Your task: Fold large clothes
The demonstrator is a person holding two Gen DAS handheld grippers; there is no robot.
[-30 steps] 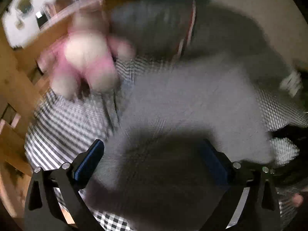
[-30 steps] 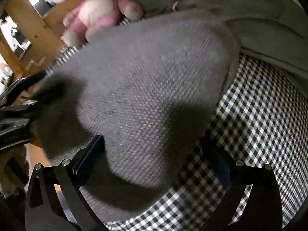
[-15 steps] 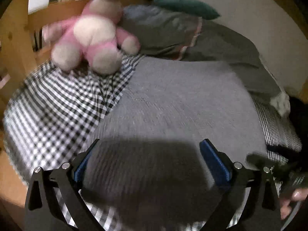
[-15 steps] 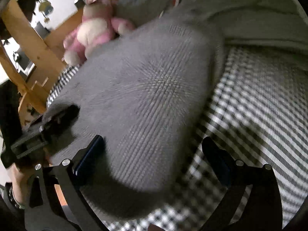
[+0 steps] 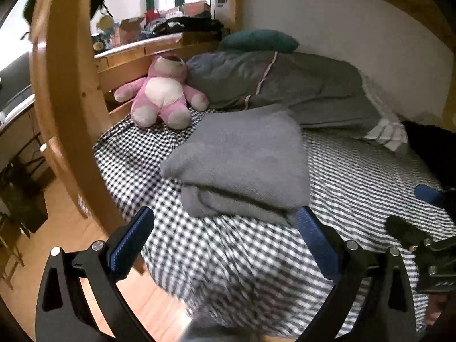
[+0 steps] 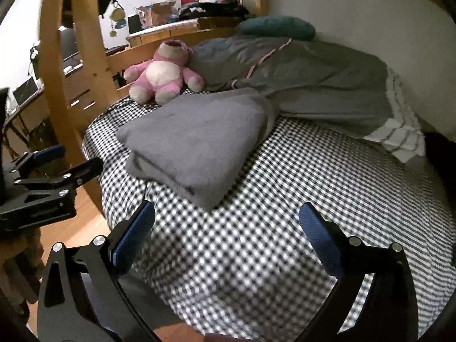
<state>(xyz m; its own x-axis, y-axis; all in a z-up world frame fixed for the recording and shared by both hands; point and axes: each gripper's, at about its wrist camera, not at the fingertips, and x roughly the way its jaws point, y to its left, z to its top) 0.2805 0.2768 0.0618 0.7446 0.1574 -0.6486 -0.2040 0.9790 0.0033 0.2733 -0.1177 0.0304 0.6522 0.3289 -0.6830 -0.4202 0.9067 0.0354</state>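
Two grippers are held clear of the bed, and nothing is gripped by either. The left gripper (image 5: pixel 225 245) is seen with its blue-padded fingers spread wide apart, and the right gripper (image 6: pixel 226 242) is likewise spread wide, only the checked bedsheet (image 6: pixel 256 228) being framed between its fingers.

A folded grey garment (image 5: pixel 242 156) is laid in a thick stack on the sheet, ahead of both grippers and apart from them. In the left wrist view its near folded edge is found just beyond the fingertips, with the right-hand finger overlapping its near corner in the picture; whether that corner is touched cannot be told. In the right wrist view the garment (image 6: pixel 196 139) is placed ahead and to the left of the fingers, well short of them.

Beyond the garment, a rumpled grey duvet (image 5: pixel 285 85) is spread across the far part of the bed, and a teal pillow (image 5: pixel 259 41) is set behind it against the wall. A pink plush bear (image 5: pixel 162 94) is seated ahead and to the left, just beside the garment's far corner, against a wooden rail (image 5: pixel 136 59). A wooden bed post (image 5: pixel 62 99) is seen to the left of the left gripper.
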